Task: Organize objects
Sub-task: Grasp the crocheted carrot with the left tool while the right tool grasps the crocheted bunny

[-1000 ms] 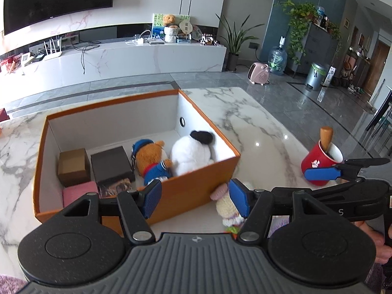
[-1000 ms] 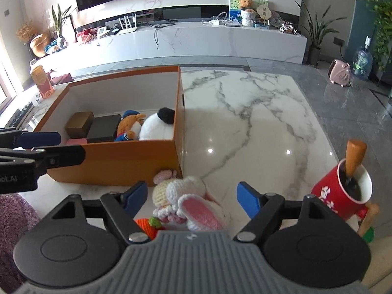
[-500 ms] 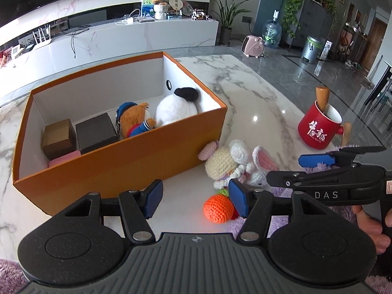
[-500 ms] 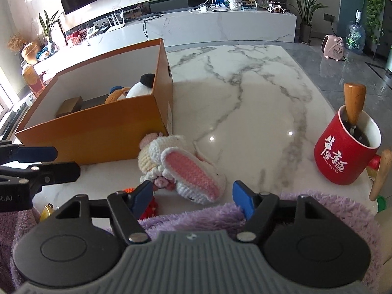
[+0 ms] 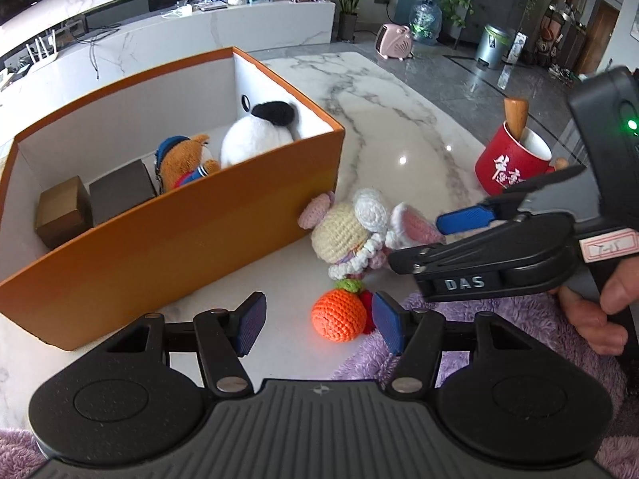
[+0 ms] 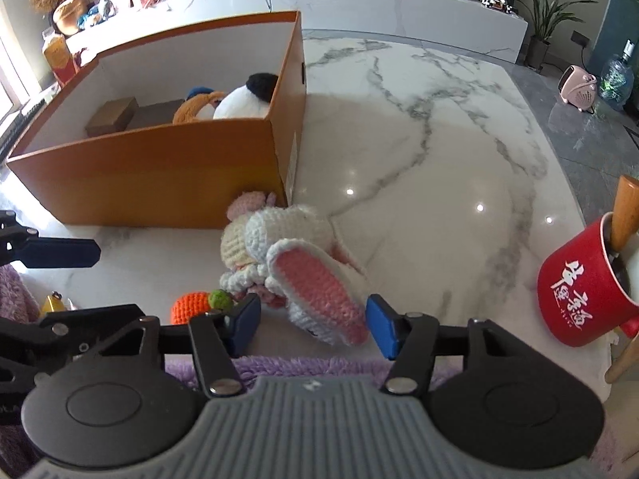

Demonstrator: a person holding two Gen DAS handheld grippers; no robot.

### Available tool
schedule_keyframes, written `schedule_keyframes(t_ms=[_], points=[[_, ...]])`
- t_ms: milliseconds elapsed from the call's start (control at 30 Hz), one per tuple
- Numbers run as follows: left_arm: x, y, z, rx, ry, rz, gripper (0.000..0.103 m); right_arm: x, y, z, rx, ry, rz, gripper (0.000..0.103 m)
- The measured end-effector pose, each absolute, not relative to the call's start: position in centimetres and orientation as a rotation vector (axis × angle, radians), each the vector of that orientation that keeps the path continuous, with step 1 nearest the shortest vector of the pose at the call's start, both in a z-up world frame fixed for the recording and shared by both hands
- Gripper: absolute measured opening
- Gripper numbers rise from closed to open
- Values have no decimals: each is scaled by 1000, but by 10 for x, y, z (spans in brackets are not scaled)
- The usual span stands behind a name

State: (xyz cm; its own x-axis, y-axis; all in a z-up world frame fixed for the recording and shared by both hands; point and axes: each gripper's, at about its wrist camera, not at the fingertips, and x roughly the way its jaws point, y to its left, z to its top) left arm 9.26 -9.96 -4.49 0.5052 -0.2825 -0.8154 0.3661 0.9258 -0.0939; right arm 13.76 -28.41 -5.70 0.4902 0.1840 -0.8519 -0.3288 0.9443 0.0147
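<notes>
Orange cardboard box (image 5: 199,231) on the marble desk (image 6: 419,151) is holding two plush toys and small boxes; crocheted bunny (image 6: 295,263) is lying just outside its corner, right claw (image 6: 311,325) closing around its ear, not yet pinching; left claw (image 5: 315,329) is sitting apart beside the crocheted carrot (image 5: 338,319).

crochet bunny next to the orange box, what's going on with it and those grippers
A person is tidying toys into the orange box, using a handheld gripper in each hand. The right gripper is closing its jaws around the crochet bunny's pink-lined ear, pads not yet pressing. The left gripper is open with the orange crochet carrot between its fingers. A teddy bear and a white plush are already inside.
</notes>
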Motion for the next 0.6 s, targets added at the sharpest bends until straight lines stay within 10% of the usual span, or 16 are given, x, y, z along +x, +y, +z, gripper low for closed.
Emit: schedule_keyframes(t_ms=[600], points=[[120, -128, -93, 161, 1084, -483, 60, 158, -277, -76, -193, 1104, 286, 72]])
